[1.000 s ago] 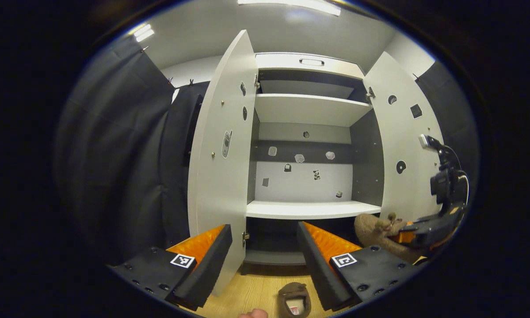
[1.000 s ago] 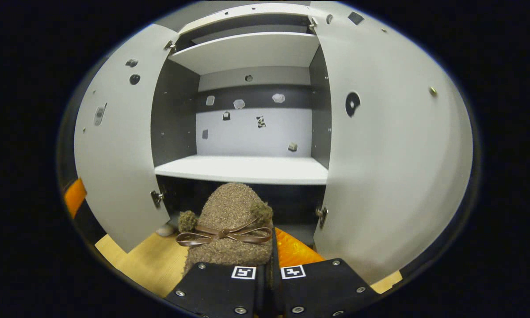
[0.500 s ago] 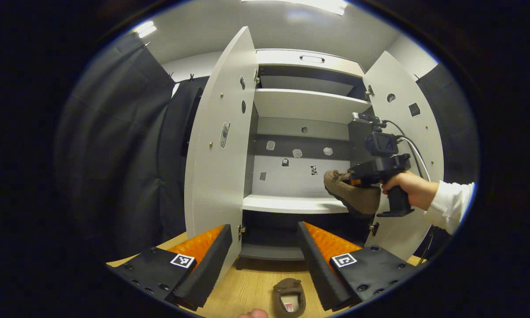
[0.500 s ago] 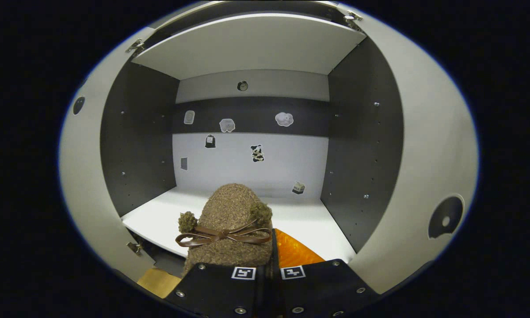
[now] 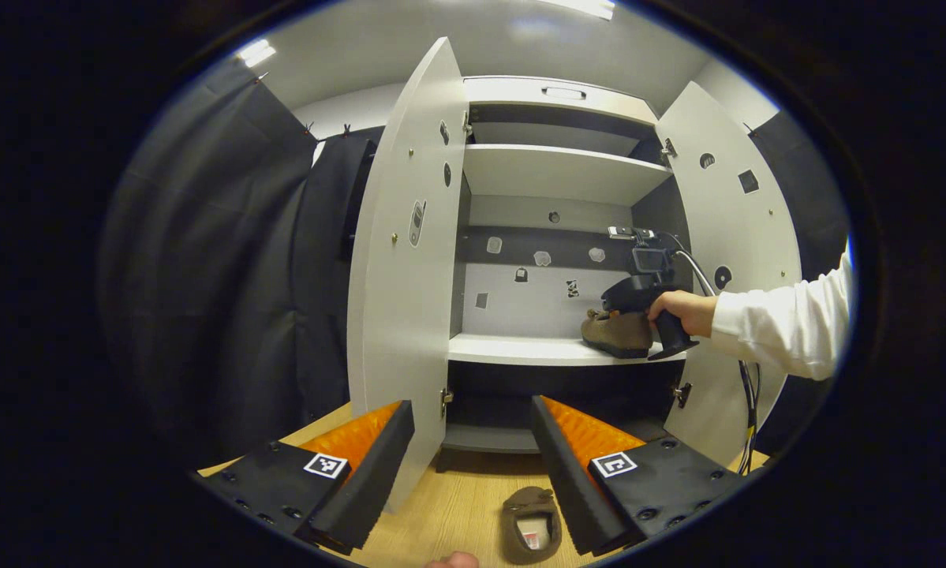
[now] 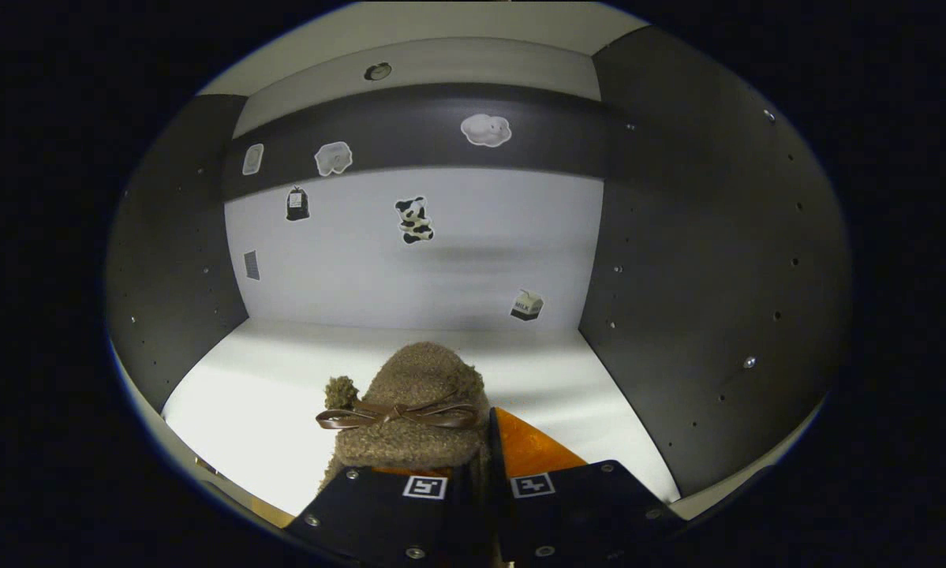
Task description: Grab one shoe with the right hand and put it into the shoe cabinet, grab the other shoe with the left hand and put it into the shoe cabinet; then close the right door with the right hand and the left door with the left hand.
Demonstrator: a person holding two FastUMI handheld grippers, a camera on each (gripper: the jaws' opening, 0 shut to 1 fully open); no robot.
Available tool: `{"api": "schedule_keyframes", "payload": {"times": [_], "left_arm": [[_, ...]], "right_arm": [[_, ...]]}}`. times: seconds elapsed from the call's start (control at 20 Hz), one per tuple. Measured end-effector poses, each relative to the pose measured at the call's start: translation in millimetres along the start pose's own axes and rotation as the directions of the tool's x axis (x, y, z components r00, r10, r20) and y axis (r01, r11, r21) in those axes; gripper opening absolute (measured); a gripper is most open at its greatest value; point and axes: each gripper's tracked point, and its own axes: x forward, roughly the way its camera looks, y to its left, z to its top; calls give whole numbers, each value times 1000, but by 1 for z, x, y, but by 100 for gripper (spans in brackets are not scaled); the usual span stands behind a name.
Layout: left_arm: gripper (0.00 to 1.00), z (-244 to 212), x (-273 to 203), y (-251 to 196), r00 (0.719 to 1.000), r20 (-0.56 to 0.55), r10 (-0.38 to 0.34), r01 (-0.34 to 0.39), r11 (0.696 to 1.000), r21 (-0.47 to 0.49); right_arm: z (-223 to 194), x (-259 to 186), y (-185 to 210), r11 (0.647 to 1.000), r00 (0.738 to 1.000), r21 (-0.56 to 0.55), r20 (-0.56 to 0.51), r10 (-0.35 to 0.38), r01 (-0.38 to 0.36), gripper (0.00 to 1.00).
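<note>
The right hand-held gripper (image 6: 484, 473) has its fingers closed on the side wall of a brown fuzzy slipper (image 6: 413, 414), whose sole looks to rest on, or sit just above, the white middle shelf (image 6: 583, 379) of the shoe cabinet (image 5: 555, 91), near the shelf's right end. The slipper looks light and soft, with a pile upper that gives under pressure, so a pinch on the collar rim should hold it well; the thin bow (image 6: 394, 412) across the top is a poor place to grip. The other slipper (image 5: 529, 525) lies on the wooden floor (image 5: 449, 513) in front of the cabinet, opening upward, between the fingers of the left hand-held gripper (image 5: 473, 457), which is spread wide and holds nothing. Its open collar offers an easy edge to pinch. The shelf has free room to the left of the placed slipper. Both doors, the left door (image 5: 405, 315) and the right door (image 5: 745, 237), stand wide open, leaving a clear way in.
</note>
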Motion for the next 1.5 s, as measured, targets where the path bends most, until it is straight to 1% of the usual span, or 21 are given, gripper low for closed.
{"api": "schedule_keyframes", "payload": {"times": [0.05,0.1,0.15,0.2,0.3,0.4,0.45,0.5,0.6,0.7,0.8,0.9,0.95,1.15,1.2,1.25,1.3,1.35,1.4,1.5], "left_arm": [[97,-2,1,0,1000,-6,-1,1,1000,-1],[99,-4,2,-1,1000,-13,-3,3,1000,-3],[96,-6,2,-2,1000,-17,-5,5,1000,-6],[96,-7,3,-3,1000,-21,-7,7,1000,-9],[96,-9,5,-2,1000,-25,-9,9,1000,-6],[96,-10,5,-3,1000,-25,-12,12,1000,-4],[96,-10,6,-4,1000,-22,-14,14,1000,-6],[96,-11,7,-5,1000,-24,-19,18,1000,-9],[96,-14,9,-8,999,-34,-27,26,1000,-15],[96,-15,12,-10,999,-35,-33,32,999,-21],[97,-13,13,-11,999,-27,-36,35,999,-21],[96,-12,14,-12,999,-20,-39,38,999,-19],[96,-13,14,-12,999,-20,-39,39,999,-17],[96,-14,17,-12,999,-20,-41,40,999,-24],[99,-15,18,-12,999,-26,-43,42,999,-26],[96,-16,18,-13,998,-31,-46,45,999,-29],[96,-17,19,-14,998,-33,-51,49,998,-34],[99,-17,19,-15,998,-34,-53,52,998,-37],[97,-17,19,-16,998,-34,-57,55,998,-39],[96,-17,19,-17,998,-31,-59,58,998,-38]], "right_arm": [[1,0,-1,1000,1000,-5,3,3,-3,16],[-1,-1,-1,1000,1000,-9,-4,10,-10,19],[-2,-3,-1,1000,1000,-9,-11,22,-22,20],[-1,-6,-3,1000,1000,-10,-12,29,-29,27],[-1,-12,-8,999,999,-16,-17,33,-34,34],[-5,-22,-13,998,998,-36,-31,47,-48,59],[-7,-27,-15,997,998,-44,-34,54,-55,65],[-5,-32,-15,997,997,-43,-32,64,-65,74],[2,-45,-6,992,992,11,-28,123,-122,83],[3,-54,-3,989,989,35,-35,145,-144,86],[4,-64,-3,989,989,-3,-22,145,-145,86],[9,-76,1,989,989,-24,7,147,-147,87],[9,-83,0,989,990,-36,11,141,-141,87],[6,-104,4,986,988,-70,33,154,-151,89],[4,-103,3,987,988,-69,31,149,-147,90],[1,-101,4,987,989,-61,27,148,-146,91],[3,-94,4,989,989,-52,31,143,-141,91],[7,-86,2,991,990,-42,45,133,-131,92],[13,-78,2,992,990,-30,65,126,-124,93],[18,-66,-2,996,993,-7,71,94,-94,93]]}}
